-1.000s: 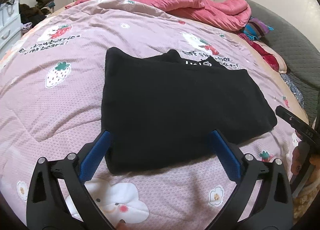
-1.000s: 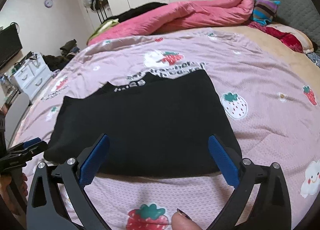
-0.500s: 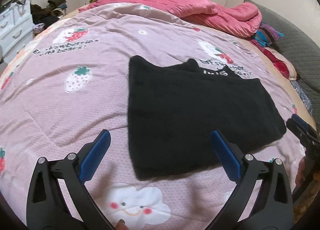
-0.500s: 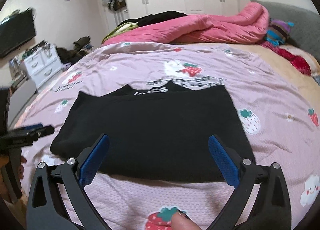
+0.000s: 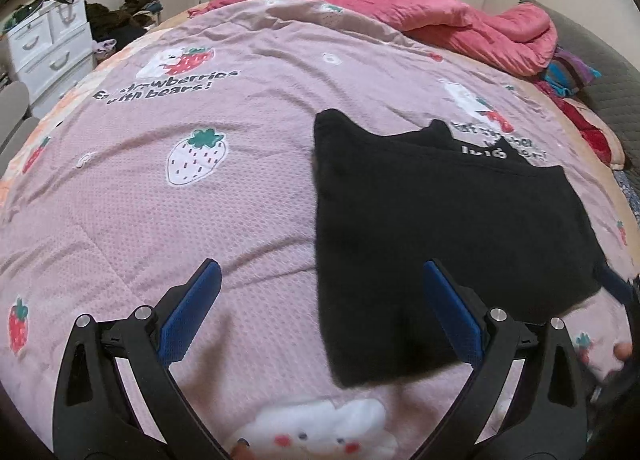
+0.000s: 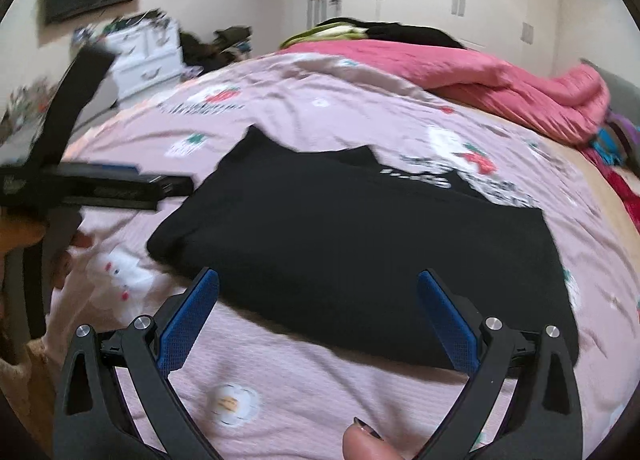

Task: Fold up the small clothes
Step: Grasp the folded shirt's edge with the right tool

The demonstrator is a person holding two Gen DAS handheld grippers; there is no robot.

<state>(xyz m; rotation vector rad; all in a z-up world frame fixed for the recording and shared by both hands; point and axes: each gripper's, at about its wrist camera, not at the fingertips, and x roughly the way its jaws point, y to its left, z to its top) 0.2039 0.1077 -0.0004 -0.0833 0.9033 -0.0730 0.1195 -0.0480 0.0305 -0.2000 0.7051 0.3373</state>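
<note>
Both jaws spread, empty | left gripper [image 5: 320,312] shifted left off black garment [image 5: 440,232] | garment unmoved

Loads of open pink bedspread [image 5: 200,219] left of the folded black garment [image 5: 440,227]. Far side's blocked by the heaped pink duvet [image 5: 460,23], white drawers [image 5: 52,47] off the left edge.

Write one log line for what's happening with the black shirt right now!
black shirt: folded, flat on pink strawberry bedspread | left gripper: open, empty, at shirt's left edge | right gripper: open, empty, at near edge
</note>
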